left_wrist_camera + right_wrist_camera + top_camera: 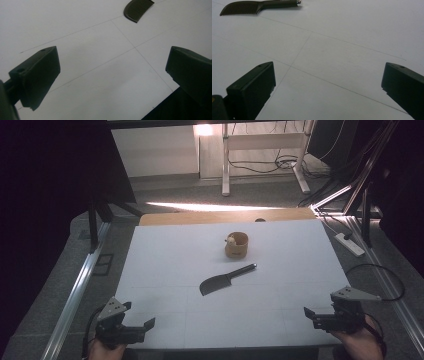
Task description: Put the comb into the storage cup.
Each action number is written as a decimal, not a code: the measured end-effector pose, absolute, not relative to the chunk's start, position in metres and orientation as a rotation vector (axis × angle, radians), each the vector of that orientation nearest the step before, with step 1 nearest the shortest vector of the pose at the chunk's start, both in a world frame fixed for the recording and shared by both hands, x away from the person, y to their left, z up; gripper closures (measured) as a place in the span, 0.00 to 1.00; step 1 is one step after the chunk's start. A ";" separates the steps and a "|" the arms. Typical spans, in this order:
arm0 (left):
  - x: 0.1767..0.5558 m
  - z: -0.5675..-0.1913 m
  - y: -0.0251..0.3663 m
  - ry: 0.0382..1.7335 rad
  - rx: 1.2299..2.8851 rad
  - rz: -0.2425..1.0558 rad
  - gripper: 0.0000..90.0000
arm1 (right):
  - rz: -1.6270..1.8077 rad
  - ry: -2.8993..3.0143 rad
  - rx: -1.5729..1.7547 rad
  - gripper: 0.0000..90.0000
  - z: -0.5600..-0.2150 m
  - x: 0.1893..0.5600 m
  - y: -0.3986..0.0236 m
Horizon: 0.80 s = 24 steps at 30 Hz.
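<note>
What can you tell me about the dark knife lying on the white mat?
The knife is all dark, with a broad, rounded blade of finely textured surface and a slim handle ending in a shiny tip. It lies flat mid-mat, blade toward the near left, handle toward the far right, just in front of the wooden cup. Nothing touches it.

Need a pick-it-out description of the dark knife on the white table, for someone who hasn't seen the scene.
Start at the white table: near its middle, just in front of the small tan wooden cup, lies the knife. It is flat on the surface and slanted, with its broad blade toward the left gripper and its slim handle pointing up to the right. It is the one dark, flat, long thing there; the cup is tan, round and upright.
</note>
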<state>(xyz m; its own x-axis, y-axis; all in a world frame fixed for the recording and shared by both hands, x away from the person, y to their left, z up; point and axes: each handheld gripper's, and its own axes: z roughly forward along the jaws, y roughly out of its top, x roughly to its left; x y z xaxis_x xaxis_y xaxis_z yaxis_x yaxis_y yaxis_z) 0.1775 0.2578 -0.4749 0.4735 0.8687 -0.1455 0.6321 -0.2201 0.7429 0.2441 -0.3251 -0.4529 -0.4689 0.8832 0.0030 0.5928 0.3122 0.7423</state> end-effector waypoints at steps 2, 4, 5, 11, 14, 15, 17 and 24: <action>0.177 -0.475 0.258 1.245 1.947 0.387 0.01 | 0.969 2.179 1.312 0.00 -0.453 0.244 -0.325; 0.177 -0.475 0.259 1.247 1.939 0.380 0.01 | 0.968 2.183 1.313 0.00 -0.453 0.245 -0.324; 0.177 -0.475 0.260 1.247 1.936 0.376 0.01 | 0.968 2.185 1.313 0.00 -0.453 0.245 -0.324; 0.177 -0.476 0.261 1.247 1.935 0.361 0.02 | 0.957 2.200 1.324 0.00 -0.454 0.248 -0.324; 0.177 -0.475 0.260 1.244 1.943 0.363 0.02 | 0.956 2.207 1.316 0.00 -0.454 0.248 -0.323; 0.177 -0.476 0.261 1.245 1.941 0.361 0.02 | 0.956 2.208 1.313 0.00 -0.454 0.248 -0.323; 0.177 -0.476 0.261 1.251 1.935 0.357 0.02 | 0.955 2.215 1.305 0.00 -0.454 0.248 -0.322; 0.177 -0.476 0.263 1.252 1.923 0.341 0.02 | 0.929 2.233 1.279 0.00 -0.454 0.247 -0.319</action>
